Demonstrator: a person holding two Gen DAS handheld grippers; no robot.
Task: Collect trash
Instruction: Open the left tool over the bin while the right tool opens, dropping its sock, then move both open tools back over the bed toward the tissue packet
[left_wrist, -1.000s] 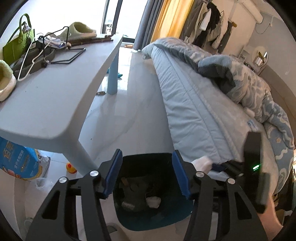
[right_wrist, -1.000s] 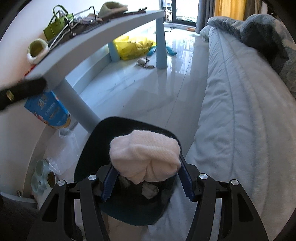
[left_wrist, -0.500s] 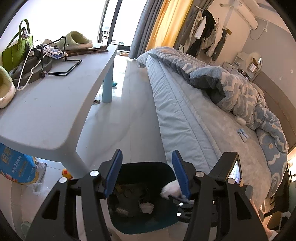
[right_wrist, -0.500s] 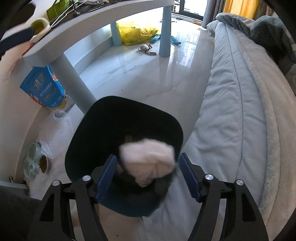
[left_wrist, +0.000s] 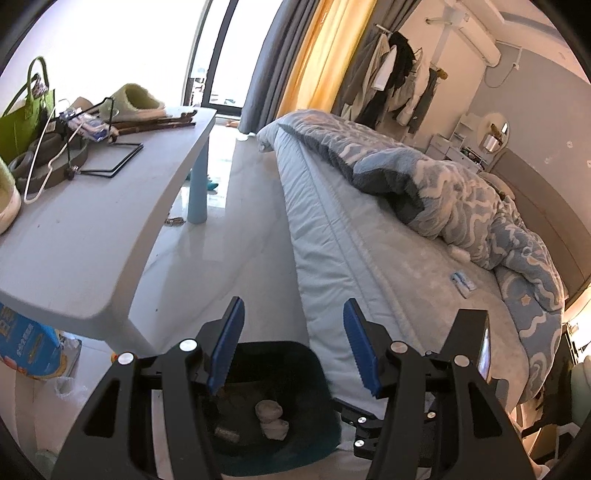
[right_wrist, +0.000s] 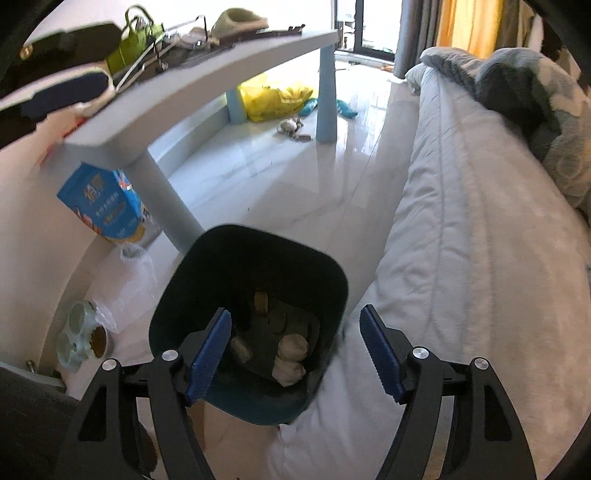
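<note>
Crumpled white tissue balls (right_wrist: 291, 356) down inside dark teal plastic bin (right_wrist: 207, 258), on floor beside grey bed (right_wrist: 461, 258). Right tool (right_wrist: 295, 349) wide, holding nothing, above bin. Left tool (left_wrist: 293, 349) wide too. Only left view: small wrapper on bed (left_wrist: 462, 283).

Both wrist views look steeply down from close above, sharing the trash bin (left_wrist: 280, 398) (right_wrist: 251, 280) beside the bed (left_wrist: 369, 258) (right_wrist: 461, 240).
</note>
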